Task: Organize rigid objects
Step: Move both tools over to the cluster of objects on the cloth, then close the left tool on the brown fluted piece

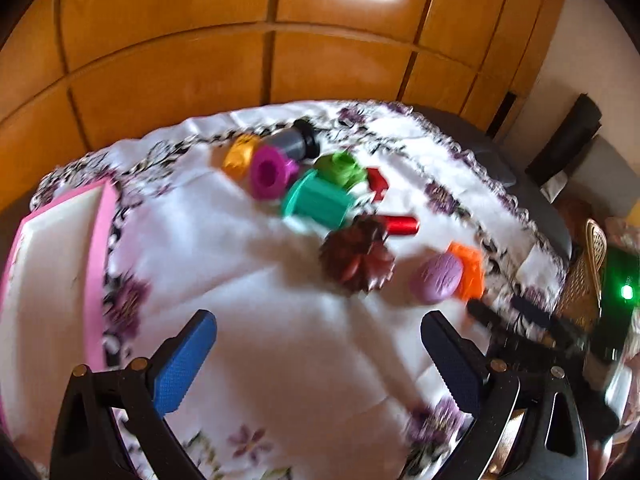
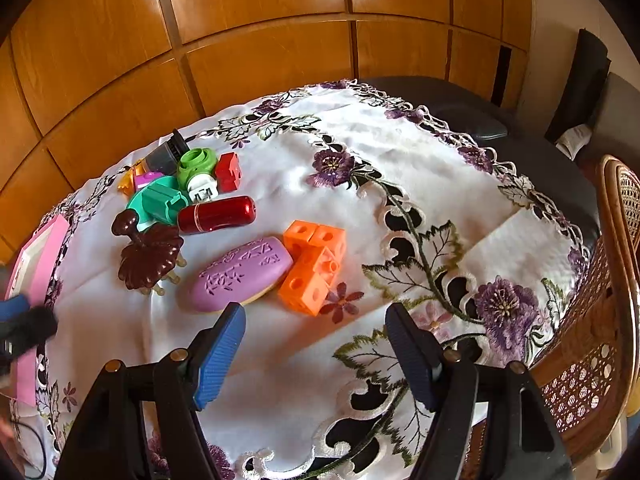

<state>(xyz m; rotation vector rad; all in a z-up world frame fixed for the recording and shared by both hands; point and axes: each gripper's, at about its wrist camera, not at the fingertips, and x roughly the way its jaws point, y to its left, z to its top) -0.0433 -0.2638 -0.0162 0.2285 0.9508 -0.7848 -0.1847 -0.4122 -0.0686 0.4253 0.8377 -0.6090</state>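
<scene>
Toward the surface's far left edge: purple oval block just ahead-left of right tongs, long axis slanting across the opening, touching orange cubes. Right tongs nearer, parted, holding nothing. Left tongs likewise spread, empty. Pink tray at left edge.

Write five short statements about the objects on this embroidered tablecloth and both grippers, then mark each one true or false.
1. The orange plastic block cluster touches the oval purple embossed piece. True.
2. The right gripper is shut on the purple piece. False: its jaws stand apart, nothing between them.
3. The glossy dark red cylinder lies on its side. True.
4. The pink-rimmed white tray holds the green ring-shaped part. False: that part lies on the cloth among the other pieces.
5. The left gripper is empty. True.
</scene>
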